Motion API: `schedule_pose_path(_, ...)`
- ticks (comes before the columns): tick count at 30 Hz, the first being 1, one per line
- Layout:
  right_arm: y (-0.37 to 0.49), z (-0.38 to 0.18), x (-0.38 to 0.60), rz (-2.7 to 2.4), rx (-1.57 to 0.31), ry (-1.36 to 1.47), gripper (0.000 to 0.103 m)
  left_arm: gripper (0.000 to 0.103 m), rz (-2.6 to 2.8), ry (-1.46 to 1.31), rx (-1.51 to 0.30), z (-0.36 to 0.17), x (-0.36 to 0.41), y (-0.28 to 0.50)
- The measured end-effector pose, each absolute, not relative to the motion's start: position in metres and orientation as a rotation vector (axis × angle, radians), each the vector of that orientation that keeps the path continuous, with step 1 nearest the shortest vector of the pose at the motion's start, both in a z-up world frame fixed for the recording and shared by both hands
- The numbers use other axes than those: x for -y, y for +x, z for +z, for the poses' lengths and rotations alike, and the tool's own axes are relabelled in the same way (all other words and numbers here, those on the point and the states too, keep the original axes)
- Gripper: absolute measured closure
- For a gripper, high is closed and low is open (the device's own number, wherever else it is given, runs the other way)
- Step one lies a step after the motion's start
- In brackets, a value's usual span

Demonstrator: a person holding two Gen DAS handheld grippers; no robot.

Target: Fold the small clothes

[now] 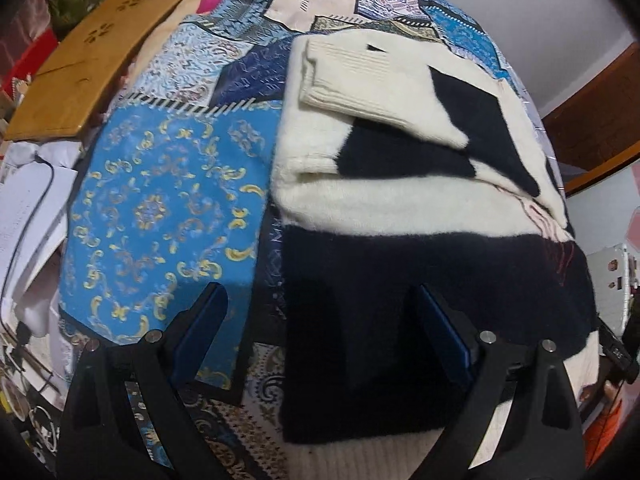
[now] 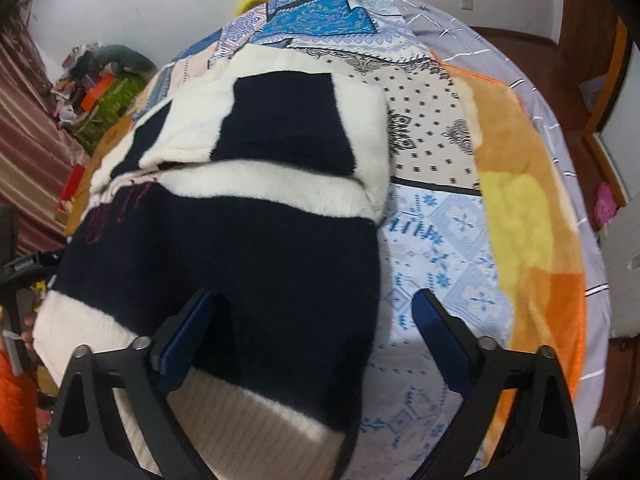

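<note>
A navy-and-cream striped sweater (image 1: 400, 208) lies flat on a bed covered with a patchwork bedspread (image 1: 168, 208). In the left wrist view the sweater's left edge runs straight up the middle of the frame, and beyond it the bedspread lies bare across a blue panel printed with gold scrolls. Further left the bed ends at a wooden board (image 1: 84, 68) and piled papers. In the right wrist view the sweater's right edge (image 2: 380, 240) drops down the centre, with an open stretch of pale blue-printed bedspread (image 2: 440, 264) beside it. Past that lies a plush orange and yellow blanket (image 2: 520, 208), then a grey sheet at the bed's rim.

The sweater is fuzzy knit in broad bands, with a ribbed cream hem (image 2: 240, 412) nearest the cameras. Both sleeves are folded in over the chest, and the ribbed cream cuff (image 1: 336, 76) of one rests on top. Some red stitching shows on the navy band near the middle.

The left hand-held gripper (image 1: 320, 320) stands wide, pointing steeply down. Its blue-padded fingers straddle the sweater's left edge just above the hem, one over the bedspread and one over the navy band. The right hand-held gripper (image 2: 312, 320) is likewise wide and straddles the sweater's right edge, its left finger over the navy band and its right finger over the bedspread. Neither has fabric pinched between its pads, and whether the fingertips touch the cloth cannot be told.
</note>
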State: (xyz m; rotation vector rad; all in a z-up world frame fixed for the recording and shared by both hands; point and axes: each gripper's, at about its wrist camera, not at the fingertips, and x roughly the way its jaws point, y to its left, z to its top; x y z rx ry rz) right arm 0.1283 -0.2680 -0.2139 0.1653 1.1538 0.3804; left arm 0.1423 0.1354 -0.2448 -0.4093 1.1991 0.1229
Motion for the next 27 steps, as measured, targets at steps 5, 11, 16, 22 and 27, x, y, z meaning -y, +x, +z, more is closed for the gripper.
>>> schedule_pose_path(5, 0.129, -0.212, 0.262, 0.441, -1.152, 0.206, 0.046, 0.026, 0.033, -0.493, -1.203, -0.246, -0.131, 0.146)
schedule_pose_path(11, 0.131, -0.203, 0.251, 0.451, -1.119, 0.147, 0.086, 0.061, -0.017, -0.476, -1.178, -0.235, -0.121, 0.148)
schedule_pose_path(16, 0.136, -0.19, 0.247, 0.466, -1.059, 0.115, 0.09, 0.091, -0.008, -0.395, -1.124, -0.216, -0.114, 0.153)
schedule_pose_path(22, 0.147, -0.161, 0.25, 0.457, -0.951, 0.103, 0.091, 0.092, -0.003, -0.415, -1.014, -0.183, -0.125, 0.161)
schedule_pose_path(27, 0.159, -0.141, 0.25, 0.441, -0.874, 0.103, 0.092, 0.093, 0.013, -0.421, -0.939, -0.16, -0.133, 0.173)
